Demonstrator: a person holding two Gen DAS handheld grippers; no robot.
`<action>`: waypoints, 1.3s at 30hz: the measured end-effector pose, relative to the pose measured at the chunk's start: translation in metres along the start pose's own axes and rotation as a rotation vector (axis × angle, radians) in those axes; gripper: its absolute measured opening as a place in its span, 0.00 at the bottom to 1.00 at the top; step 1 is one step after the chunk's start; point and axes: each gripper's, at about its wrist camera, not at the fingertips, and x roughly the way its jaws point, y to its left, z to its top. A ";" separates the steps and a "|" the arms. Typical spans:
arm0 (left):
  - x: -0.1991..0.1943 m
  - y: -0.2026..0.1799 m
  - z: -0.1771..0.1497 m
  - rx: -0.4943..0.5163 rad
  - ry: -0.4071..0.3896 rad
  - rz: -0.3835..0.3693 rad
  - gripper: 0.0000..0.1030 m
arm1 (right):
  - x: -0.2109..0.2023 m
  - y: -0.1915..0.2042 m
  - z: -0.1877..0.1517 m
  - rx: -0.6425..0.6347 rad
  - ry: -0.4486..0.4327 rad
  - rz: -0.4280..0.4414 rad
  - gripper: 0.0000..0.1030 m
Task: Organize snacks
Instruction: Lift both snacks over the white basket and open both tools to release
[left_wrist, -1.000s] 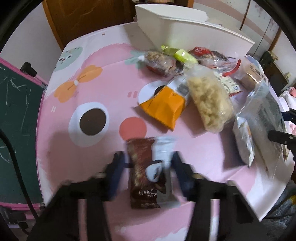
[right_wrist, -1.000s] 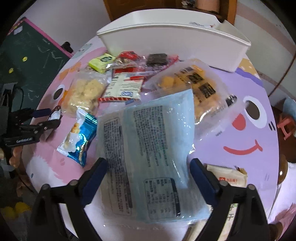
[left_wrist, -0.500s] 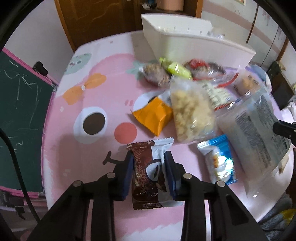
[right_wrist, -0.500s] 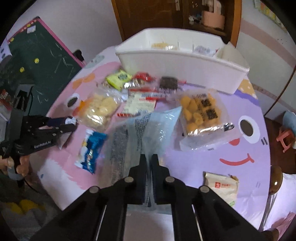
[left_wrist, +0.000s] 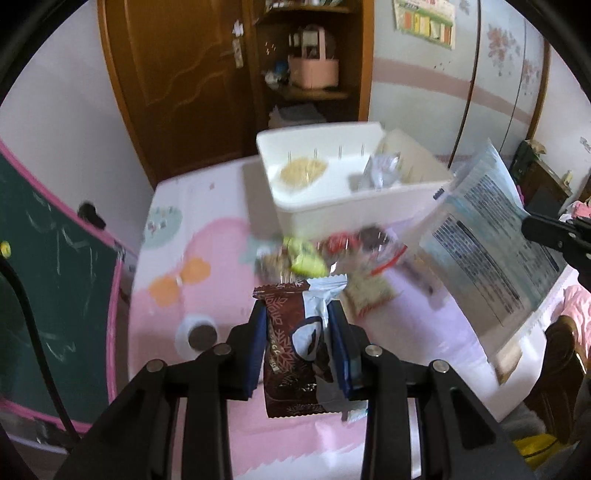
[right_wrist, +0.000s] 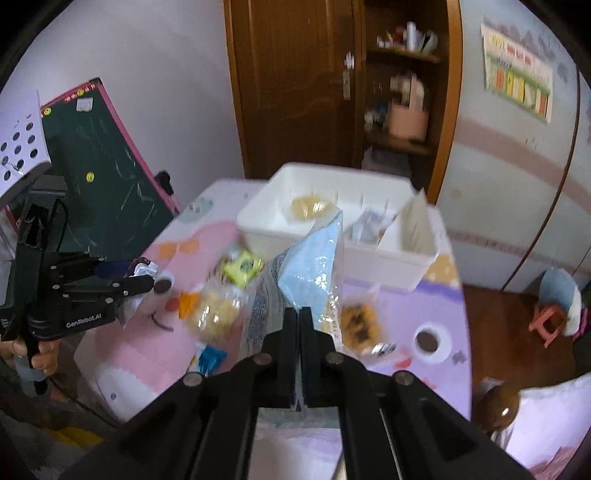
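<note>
1. The left gripper (left_wrist: 297, 328) is clamped on a brown snack bar (left_wrist: 291, 350), its pads pressing both sides of the wrapper, which is lifted clear of the pink table (left_wrist: 221, 258).
2. Only the left wrist view shows that bar's snowflake print; the right wrist view shows the same gripper (right_wrist: 142, 282) from the side, with a person's hand (right_wrist: 40, 354) on its grip.
3. The white bin (left_wrist: 354, 184) stands at the far end of the table, with a yellow snack and a silvery pack inside.
4. Loose snacks lie blurred in front of the bin, a lime-green packet (left_wrist: 306, 258) among them.
5. The right gripper (right_wrist: 298, 314) is pinched tight on a pale blue bag (right_wrist: 314, 266), held up off the table.
6. The left view shows that bag's (left_wrist: 487, 251) printed back; the right view shows only its crumpled edge.
</note>
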 end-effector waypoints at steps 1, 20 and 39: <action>-0.006 -0.001 0.008 0.004 -0.012 0.001 0.30 | -0.004 -0.002 0.006 -0.009 -0.016 -0.010 0.01; -0.008 -0.016 0.170 -0.022 -0.161 -0.080 0.30 | 0.009 -0.054 0.138 0.050 -0.219 -0.175 0.01; 0.112 -0.019 0.214 -0.074 -0.089 -0.130 0.30 | 0.124 -0.085 0.172 0.147 -0.105 -0.190 0.01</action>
